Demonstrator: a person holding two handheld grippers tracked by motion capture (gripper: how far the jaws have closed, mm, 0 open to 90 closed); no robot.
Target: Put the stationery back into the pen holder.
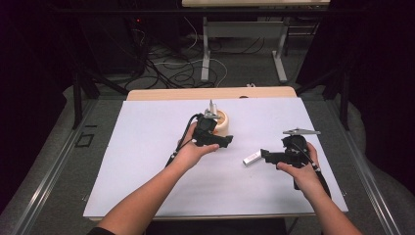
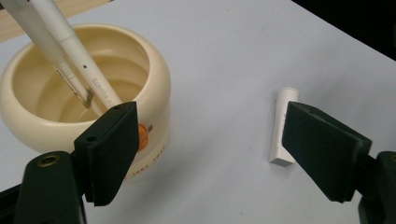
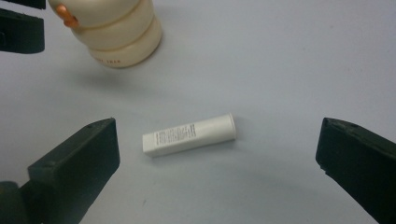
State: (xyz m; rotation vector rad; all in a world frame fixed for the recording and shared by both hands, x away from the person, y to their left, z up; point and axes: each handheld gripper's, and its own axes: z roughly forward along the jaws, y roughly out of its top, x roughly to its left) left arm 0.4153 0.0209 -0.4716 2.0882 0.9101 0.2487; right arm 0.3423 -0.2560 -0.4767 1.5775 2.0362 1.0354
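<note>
White sheeting covers the table (image 1: 147, 147), with dark floor and cables beyond. Near its far edge stands a cream, ribbed ceramic pot (image 2: 56, 93) already holding two white plastic pens (image 2: 70, 51), which suggests the tidying is partly done. One small white rectangular tube (image 3: 189, 134) lies flat on the sheet, well apart from the pot, so it is probably what is left. The right gripper (image 3: 215, 158) hangs over that tube, jaws spread wide, nothing pinched. The left gripper (image 2: 210, 144), just beside the pot, is also spread and empty.
</note>
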